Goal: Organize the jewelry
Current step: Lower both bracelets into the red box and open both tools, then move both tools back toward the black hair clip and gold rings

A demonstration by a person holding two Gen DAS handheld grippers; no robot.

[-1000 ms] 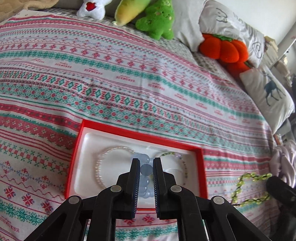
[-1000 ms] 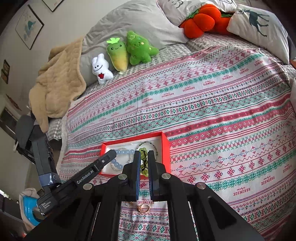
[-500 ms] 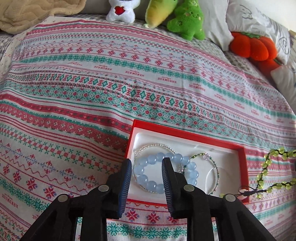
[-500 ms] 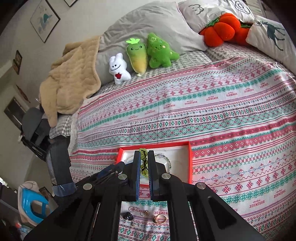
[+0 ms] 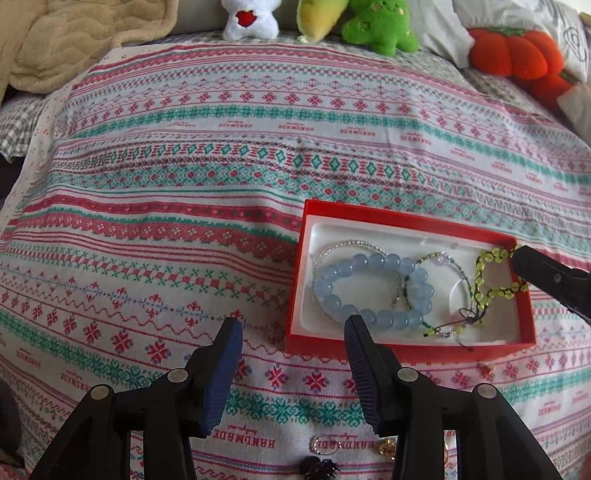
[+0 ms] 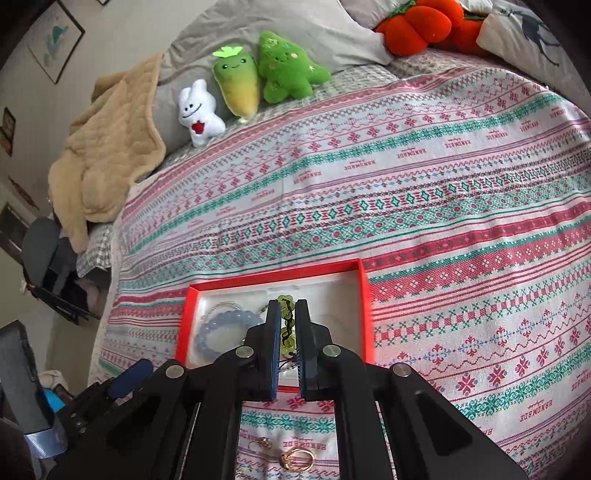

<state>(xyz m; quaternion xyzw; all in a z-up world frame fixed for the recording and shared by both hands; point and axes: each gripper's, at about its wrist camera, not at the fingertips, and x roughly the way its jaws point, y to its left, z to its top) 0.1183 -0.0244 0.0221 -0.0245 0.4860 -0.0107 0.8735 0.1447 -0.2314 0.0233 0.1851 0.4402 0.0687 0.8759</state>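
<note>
Over the patterned bedspread (image 5: 207,177), the left view shows the left gripper (image 5: 293,365) with its jaws just parted and empty — the blue bead bracelet (image 5: 373,291) lies released in the red box (image 5: 295,280). From the right wrist, the right gripper (image 6: 286,350) pinches the knotted green bead bracelet (image 6: 285,325), lowering it boxward.

Patterned bedspread (image 6: 424,192), grey pillow (image 6: 280,22), framed wall picture (image 6: 59,40).
</note>
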